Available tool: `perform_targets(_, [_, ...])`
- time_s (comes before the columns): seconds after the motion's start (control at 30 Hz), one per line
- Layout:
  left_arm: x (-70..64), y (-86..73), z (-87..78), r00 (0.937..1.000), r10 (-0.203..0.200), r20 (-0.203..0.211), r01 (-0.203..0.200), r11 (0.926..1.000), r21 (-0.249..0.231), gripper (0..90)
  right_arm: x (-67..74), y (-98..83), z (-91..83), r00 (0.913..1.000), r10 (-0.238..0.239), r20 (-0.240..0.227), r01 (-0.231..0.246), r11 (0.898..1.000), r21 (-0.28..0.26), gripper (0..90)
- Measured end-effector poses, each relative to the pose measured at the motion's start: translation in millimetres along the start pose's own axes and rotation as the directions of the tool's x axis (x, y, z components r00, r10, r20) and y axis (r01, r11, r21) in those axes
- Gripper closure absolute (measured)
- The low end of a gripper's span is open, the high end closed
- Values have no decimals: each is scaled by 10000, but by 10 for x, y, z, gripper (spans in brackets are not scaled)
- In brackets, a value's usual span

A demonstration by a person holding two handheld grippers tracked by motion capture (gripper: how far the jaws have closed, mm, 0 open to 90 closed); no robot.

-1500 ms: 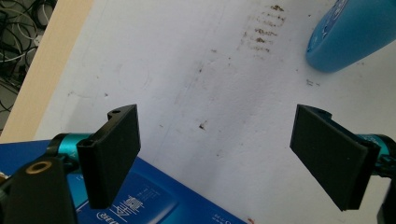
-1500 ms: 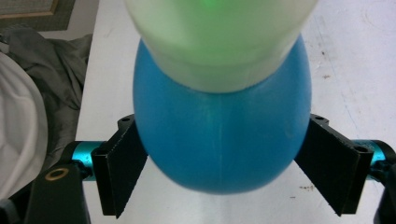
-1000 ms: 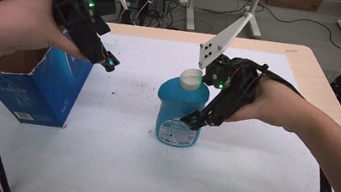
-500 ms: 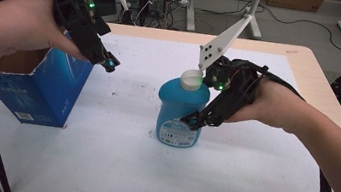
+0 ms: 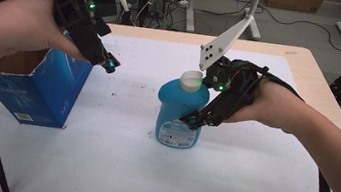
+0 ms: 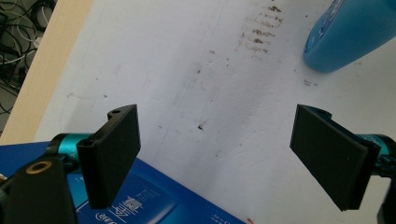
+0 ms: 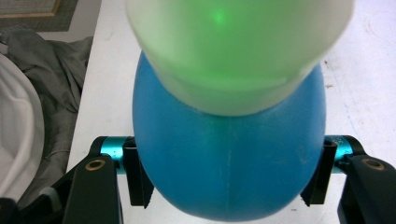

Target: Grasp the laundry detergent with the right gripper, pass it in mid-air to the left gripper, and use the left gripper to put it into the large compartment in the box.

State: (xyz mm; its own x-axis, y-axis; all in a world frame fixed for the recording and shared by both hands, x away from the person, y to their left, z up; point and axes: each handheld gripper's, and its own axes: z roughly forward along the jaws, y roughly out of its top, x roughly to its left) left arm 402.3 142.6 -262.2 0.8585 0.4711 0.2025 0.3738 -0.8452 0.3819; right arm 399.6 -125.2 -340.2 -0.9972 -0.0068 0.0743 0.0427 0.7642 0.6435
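From the high view, my right gripper (image 5: 194,121) has just been closing on the blue bottle (image 5: 180,112), which stands upright mid-worktop (image 5: 113,168). In my left gripper view, my left gripper (image 6: 217,158) gapes wide over the box (image 6: 154,205). In my right gripper view, the pads (image 7: 138,179) touch the bottle's sides; I should squeeze evenly, low on its body.

My matt black jaw pads (image 7: 137,184) are pressing a glossy blue plastic bottle (image 5: 179,112); white paper sheet (image 5: 113,164) is covering the wooden table (image 5: 309,65).
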Motion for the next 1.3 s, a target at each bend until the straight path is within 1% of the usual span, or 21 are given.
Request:
perform_targets(0.1, [7, -1, -5, 10000, 72, -10, -72, 9999, 71, 162, -2, -1, 6, 10000, -16, -19, 16, 10000, 15, 350])
perform_targets(0.17, [6, -4, -3, 10000, 14, 0, -14, 10000, 55, 162, -1, 1, 7, 10000, 5, -1, -5, 10000, -8, 352])
perform_targets(0.33, [1, -4, -1, 10000, 19, 8, -19, 10000, 60, 162, -4, -2, 20, 10000, -37, -73, 37, 10000, 7, 366])
perform_targets(0.63, [1, -4, 2, 10000, 32, 11, -32, 10000, 90, 162, -3, -2, 39, 10000, -24, -61, 24, 10000, -2, 372])
perform_targets(0.73, [3, -7, 3, 10000, 6, 1, -6, 10000, 63, 162, -5, 1, 49, 9999, -136, -46, 136, 9999, -24, 374])
perform_targets(0.8, [4, -8, 3, 10000, 36, 12, -36, 10000, 69, 162, 0, 2, 48, 9999, -107, -9, 107, 9999, -28, 384])
perform_targets(1.13, [2, -14, 1, 10000, 49, 19, -49, 10000, 86, 162, 7, -2, 60, 9996, -260, 110, 260, 9997, -25, 404])
perform_targets(1.3, [-1, -15, -4, 10000, 41, 14, -41, 10000, 51, 163, 9, -7, 62, 9990, -426, 141, 428, 9990, -115, 414])
